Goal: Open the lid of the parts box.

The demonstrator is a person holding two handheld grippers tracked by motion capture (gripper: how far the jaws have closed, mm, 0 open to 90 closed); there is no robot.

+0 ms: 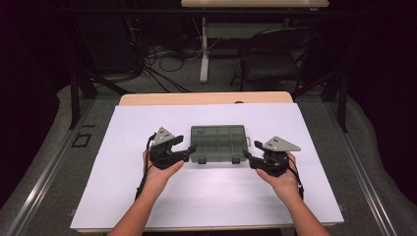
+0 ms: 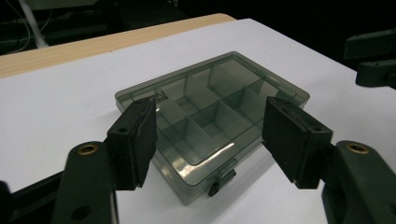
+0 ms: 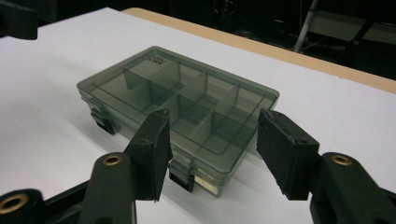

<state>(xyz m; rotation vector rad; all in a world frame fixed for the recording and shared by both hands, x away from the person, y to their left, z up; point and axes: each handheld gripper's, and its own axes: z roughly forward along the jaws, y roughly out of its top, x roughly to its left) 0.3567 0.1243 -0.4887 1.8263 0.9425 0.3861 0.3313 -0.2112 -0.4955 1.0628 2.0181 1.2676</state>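
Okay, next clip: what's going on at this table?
A person holds a gripper in each hand and brings both up to a closed, smoky clear compartment box lying on the white table top. The left gripper sits at the box's left end, the right gripper at its right end. Both are part open around the near corners, with no fingers pressing on the box yet.

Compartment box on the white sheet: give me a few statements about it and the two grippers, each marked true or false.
1. The compartment box has its lid shut. True.
2. The box lies between the left gripper and the right gripper. True.
3. The left gripper has lifted the box off the white sheet. False: it rests flat on the sheet.
4. The compartments are full of screws. False: they look empty.
5. The box is opaque red. False: it is smoky, see-through grey.
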